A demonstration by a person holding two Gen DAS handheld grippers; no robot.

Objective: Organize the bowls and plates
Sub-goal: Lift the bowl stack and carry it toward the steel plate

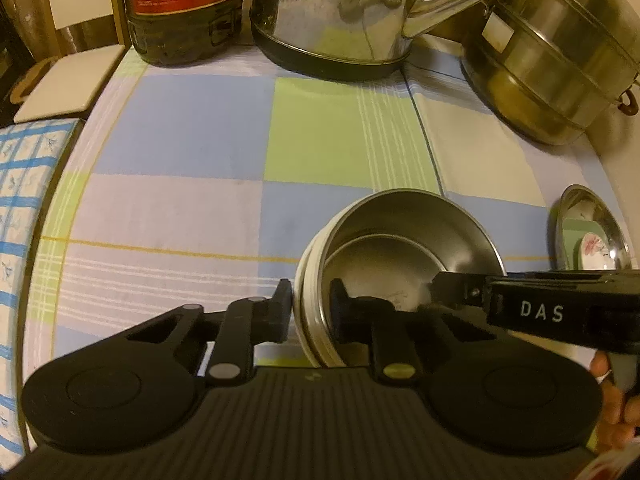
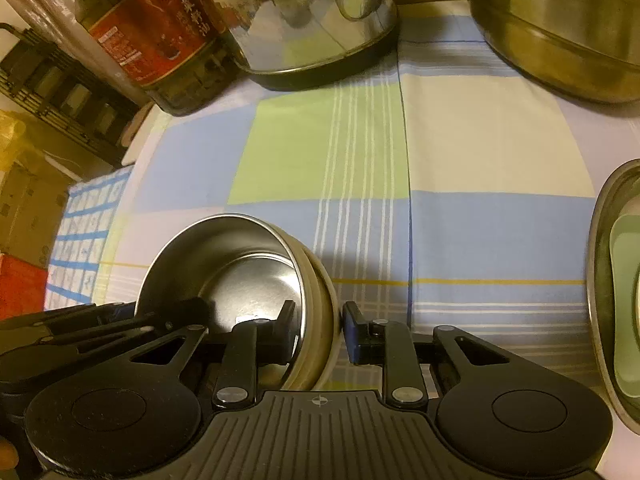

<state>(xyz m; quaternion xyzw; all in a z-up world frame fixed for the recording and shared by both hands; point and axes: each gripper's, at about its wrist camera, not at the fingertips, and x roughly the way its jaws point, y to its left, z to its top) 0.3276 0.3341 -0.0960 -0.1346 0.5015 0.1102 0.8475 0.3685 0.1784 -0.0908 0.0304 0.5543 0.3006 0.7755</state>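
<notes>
Both the left hand-held gripper (image 1: 312,312) and the right hand-held gripper (image 2: 318,330) pinch opposite rims of the steel bowl (image 1: 400,248), tilted low over the checked cloth on the worktop (image 1: 180,140). With such thin rim holds, uneven pulling could twist it free. The kettle (image 1: 332,20), oil bottle (image 1: 180,8), steamer pot (image 1: 560,60) and steel dish (image 1: 592,232) crowd the far and right edges.

I see a brushed, matt steel bowl (image 1: 404,240) with a cream plastic-looking shell, a mirror-glossy metal kettle (image 1: 336,12), a dull steel pot (image 1: 560,60) and a smooth checked cloth (image 1: 192,136).
</notes>
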